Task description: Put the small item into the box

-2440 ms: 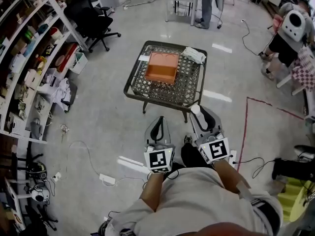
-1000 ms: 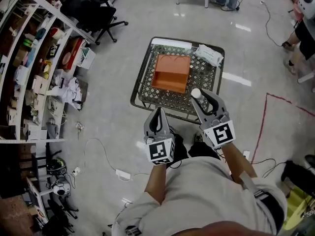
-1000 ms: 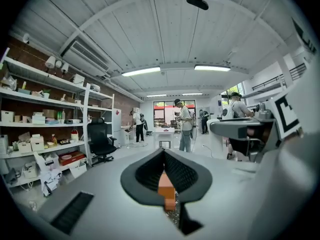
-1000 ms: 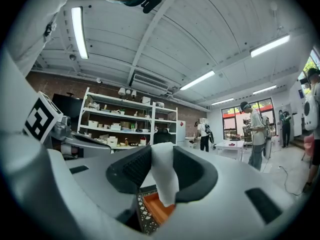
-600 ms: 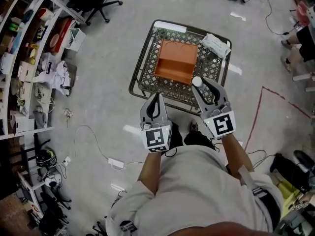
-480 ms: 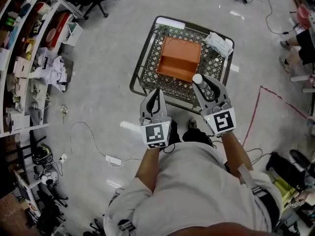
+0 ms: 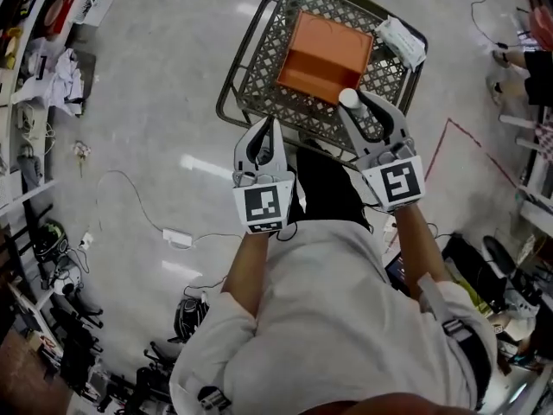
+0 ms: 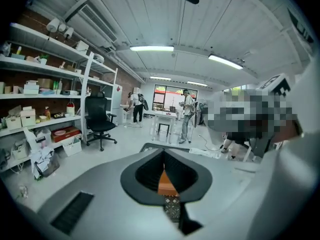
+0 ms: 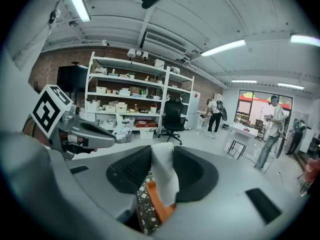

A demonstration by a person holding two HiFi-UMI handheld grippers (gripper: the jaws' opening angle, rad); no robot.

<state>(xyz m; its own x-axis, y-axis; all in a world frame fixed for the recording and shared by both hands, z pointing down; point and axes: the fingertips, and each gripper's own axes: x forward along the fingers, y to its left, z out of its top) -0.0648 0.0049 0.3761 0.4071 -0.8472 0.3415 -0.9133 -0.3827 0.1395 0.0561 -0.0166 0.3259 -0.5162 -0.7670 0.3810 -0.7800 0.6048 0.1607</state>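
1. Right gripper (image 7: 356, 115) clamps the white item (image 7: 348, 98) at its jaw tips, poised at the near right corner of the orange box (image 7: 324, 46) on the mesh table (image 7: 232, 93). Your left gripper (image 7: 263, 137) hangs empty, jaws together, by the table's near rim.
2. Release here and you probably miss. From the head view the item sits at the box's edge, not over its floor, so it could strike the rim and land on the mesh, or roll off to the floor. How high it hangs above the box cannot be told.
3. Your hold looks thin. The right gripper view shows the item standing out past the pads and sagging to one side, as a soft thing would. A quick swing forward could work it loose before it is over the box.
4. You could shove the box. It appears to rest loose on the mesh, so a jaw that comes in low and catches the near wall may push it toward the white packet (image 7: 403, 41) at the far right corner.
5. No brand or word can be read. The left cube (image 7: 262, 207) and right cube (image 7: 396, 182) carry only black-and-white square patterns, the packet's print is too small to make out, and the box shows no label.
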